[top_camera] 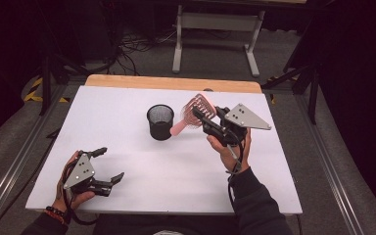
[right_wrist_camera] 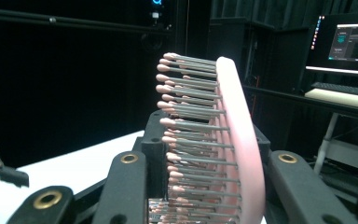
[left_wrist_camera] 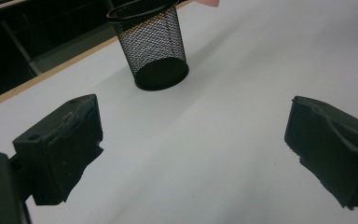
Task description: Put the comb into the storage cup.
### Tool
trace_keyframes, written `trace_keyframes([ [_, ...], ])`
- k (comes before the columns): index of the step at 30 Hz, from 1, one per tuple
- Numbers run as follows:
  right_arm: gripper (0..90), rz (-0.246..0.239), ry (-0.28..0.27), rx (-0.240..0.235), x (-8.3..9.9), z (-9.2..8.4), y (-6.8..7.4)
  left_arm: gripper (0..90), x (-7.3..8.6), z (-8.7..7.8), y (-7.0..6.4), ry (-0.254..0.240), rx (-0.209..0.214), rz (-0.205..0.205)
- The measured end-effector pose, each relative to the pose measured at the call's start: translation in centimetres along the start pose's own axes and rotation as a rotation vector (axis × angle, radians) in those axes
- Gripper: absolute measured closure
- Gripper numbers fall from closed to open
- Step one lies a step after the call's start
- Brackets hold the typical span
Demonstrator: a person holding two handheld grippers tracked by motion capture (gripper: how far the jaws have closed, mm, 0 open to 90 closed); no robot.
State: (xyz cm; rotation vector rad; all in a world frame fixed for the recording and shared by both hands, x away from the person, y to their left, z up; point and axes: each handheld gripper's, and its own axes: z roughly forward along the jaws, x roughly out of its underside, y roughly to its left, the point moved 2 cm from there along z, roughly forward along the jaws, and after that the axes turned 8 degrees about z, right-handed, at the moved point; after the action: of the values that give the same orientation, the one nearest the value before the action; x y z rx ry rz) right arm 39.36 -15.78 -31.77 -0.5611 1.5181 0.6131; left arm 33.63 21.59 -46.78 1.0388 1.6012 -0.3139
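Pink hairbrush held above the table beside the mesh cup

Left of the mesh cup (top_camera: pixel 160 121), the left gripper (top_camera: pixel 108 166) rested with jaws wide and empty. Right of the cup, the right gripper (top_camera: pixel 204 117) clamped the pink hairbrush (top_camera: pixel 192 112) by its head, handle angled toward the rim. The handle might catch the rim and tip the light cup.

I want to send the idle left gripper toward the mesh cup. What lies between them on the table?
Nothing: in the left gripper view, bare white table runs from the open left gripper to the black mesh cup.
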Motion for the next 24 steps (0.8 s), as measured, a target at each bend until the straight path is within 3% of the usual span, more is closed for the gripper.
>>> trace_keyframes([
  [14, 63.5, -0.005, -0.024, 0.012, -1.9, 1.5, 0.3, 5.7, 0.0, 0.3, 0.0, -0.002, -0.011, -0.001],
  [24, 63.5, -0.048, -0.042, 0.024, -3.7, 3.1, 0.8, 3.9, 0.1, 0.4, 0.0, 0.002, -0.009, -0.010],
])
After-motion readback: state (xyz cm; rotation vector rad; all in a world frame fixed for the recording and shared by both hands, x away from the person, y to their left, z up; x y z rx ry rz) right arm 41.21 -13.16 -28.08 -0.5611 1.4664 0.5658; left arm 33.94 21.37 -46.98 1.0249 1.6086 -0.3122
